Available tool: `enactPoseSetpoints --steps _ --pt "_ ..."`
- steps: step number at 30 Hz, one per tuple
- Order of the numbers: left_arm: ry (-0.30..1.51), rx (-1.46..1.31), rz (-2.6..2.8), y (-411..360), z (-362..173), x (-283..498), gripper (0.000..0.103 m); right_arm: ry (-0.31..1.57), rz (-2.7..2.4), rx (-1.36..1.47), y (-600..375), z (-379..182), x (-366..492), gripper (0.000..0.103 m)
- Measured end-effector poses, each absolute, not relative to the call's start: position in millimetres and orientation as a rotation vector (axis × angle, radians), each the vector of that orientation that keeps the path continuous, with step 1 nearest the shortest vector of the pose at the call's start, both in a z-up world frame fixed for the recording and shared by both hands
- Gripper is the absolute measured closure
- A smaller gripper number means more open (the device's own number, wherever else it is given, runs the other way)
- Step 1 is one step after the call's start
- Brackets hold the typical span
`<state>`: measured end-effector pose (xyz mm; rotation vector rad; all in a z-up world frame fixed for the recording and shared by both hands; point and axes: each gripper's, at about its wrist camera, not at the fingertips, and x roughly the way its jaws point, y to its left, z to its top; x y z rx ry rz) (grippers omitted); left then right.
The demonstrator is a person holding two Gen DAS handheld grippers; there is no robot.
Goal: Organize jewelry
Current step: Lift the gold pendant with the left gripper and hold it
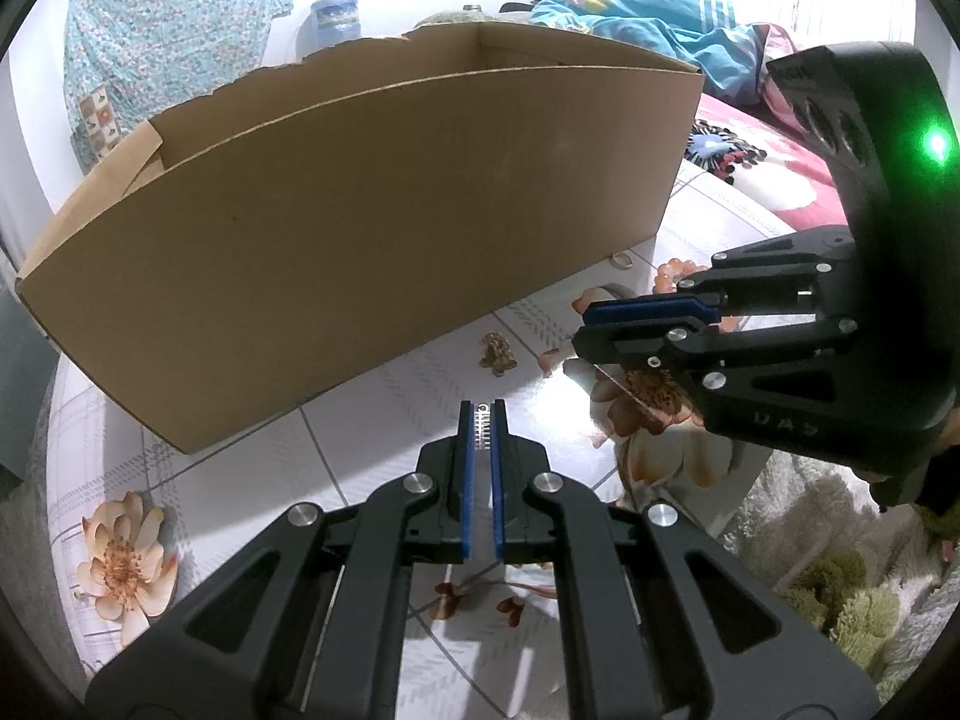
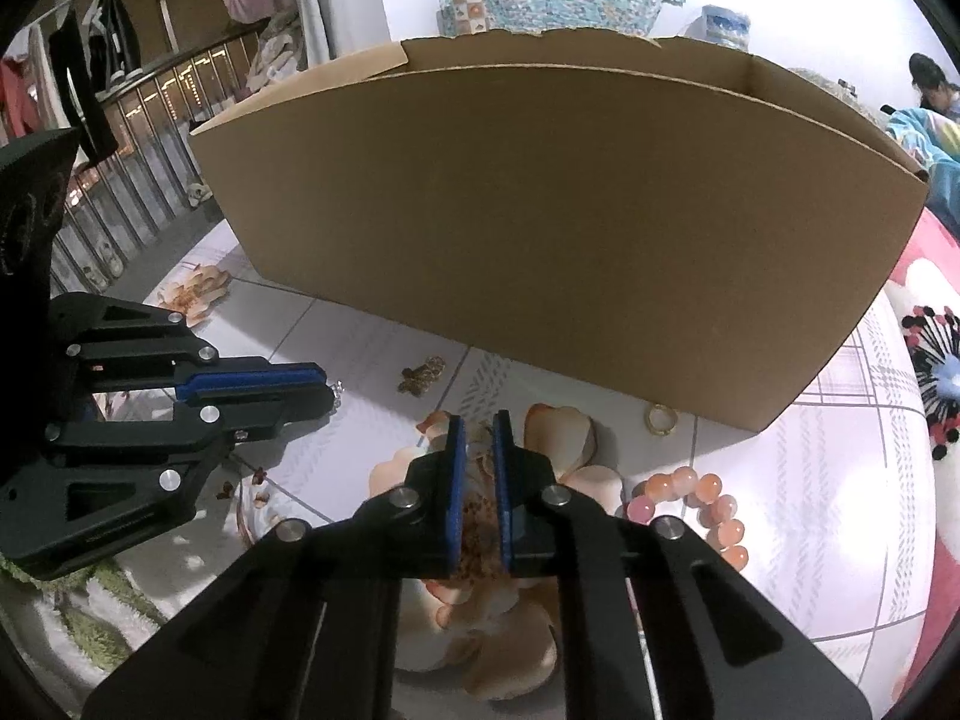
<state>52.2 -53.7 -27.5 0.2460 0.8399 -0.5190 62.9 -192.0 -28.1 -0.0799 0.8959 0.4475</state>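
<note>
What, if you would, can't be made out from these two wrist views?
- Inside of the cardboard box: hidden in both views by its tall near wall.
- Silver piece in the left tool: too small to identify in the left wrist view; nearly hidden by the fingers in the right.
- Beaded bracelet: partly covered by the right tool in the right wrist view.
- Gold ring: too small for detail.

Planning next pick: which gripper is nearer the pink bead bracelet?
Right. The right gripper hovers just beside the pink bead bracelet; the left gripper, shut on a small silver piece, is farther away on the opposite side.
</note>
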Motion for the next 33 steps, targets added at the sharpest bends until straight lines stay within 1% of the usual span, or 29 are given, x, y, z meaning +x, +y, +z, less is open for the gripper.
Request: enactPoseSetpoints --steps 10,18,29,30,31,33 --pt "0.838 0.247 -0.513 -51.9 -26.5 52.4 0.099 0.903 0.418 -0.097 -203.7 -24.8 65.7 0.093" --pt "0.838 0.245 -0.510 -50.0 -26.9 50.9 0.099 0.924 0.449 -0.127 -191.6 -28.9 59.0 0.093" --pt "0.837 0.237 -0.501 -44.7 -27.4 51.6 0.099 0.951 0.502 -0.087 -182.8 -28.6 56.6 0.092" --pt "0.837 0.236 -0.502 -43.9 -27.3 51.8 0.099 0.951 0.512 -0.093 -179.6 -29.7 57.6 0.091" --pt "0.836 0.236 -0.501 -43.4 -27.3 51.8 0.099 0.948 0.515 -0.104 -178.5 -29.5 57.8 0.085" --pt "0.836 0.237 -0.502 -43.0 -27.3 51.9 0.099 0.936 0.517 -0.127 -176.1 -28.7 58.9 0.078"
